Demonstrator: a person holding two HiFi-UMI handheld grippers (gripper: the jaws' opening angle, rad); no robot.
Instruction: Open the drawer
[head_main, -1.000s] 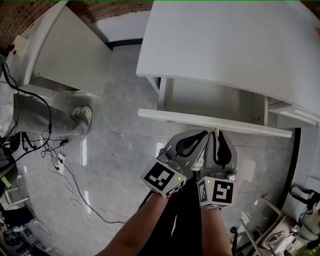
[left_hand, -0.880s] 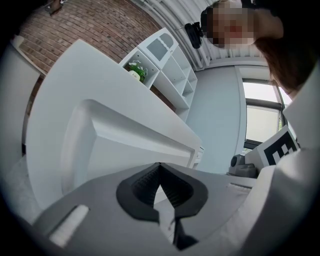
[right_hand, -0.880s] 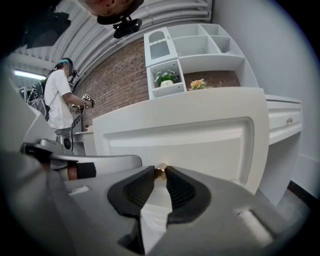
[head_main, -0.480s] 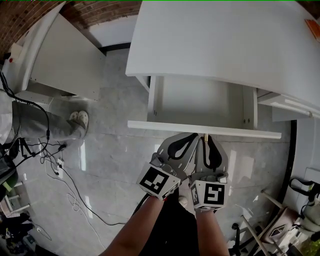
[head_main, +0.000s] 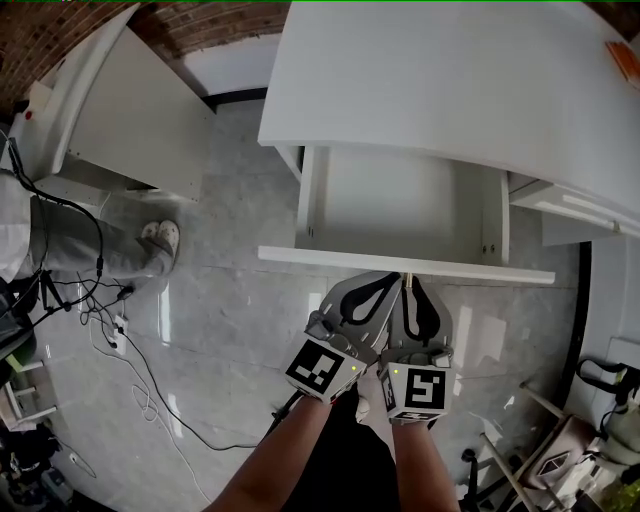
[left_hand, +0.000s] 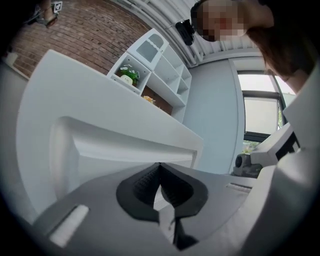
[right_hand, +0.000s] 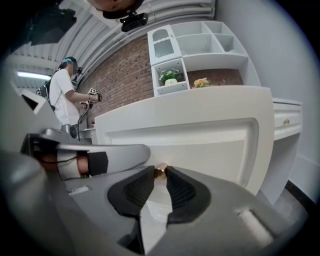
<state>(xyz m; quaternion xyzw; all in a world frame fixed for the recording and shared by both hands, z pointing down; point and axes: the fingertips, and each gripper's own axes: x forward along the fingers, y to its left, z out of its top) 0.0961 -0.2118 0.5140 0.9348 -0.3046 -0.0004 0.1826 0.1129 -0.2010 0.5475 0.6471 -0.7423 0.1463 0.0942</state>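
— Is any writing showing?
— Only the black-and-white square markers (head_main: 325, 366) riding behind the jaws. They are showing blocky patterns, not letters.
— And where is the drawer sitting?
— The drawer (head_main: 330, 256) is standing pulled out from under the white desk top (head_main: 450, 80), over the glossy grey marbled floor (head_main: 230, 300). It is looking like a shallow box, smooth and matte white. Its long axis is running left to right across the head view, and its front is facing the person. In the right gripper view that front is showing a recessed rectangular panel with rounded corners.
— What is the right gripper doing?
— The right gripper (head_main: 411, 284) is clamping its ribbed black pads (right_hand: 137, 191) on the small round brass-coloured knob (right_hand: 160, 171) at the middle of the front.
— And the left one?
— The left gripper (left_hand: 160, 167) is lying just beside it, pointing at the drawer front. Its pad tips (left_hand: 144, 182) are pressing together with nothing between them.
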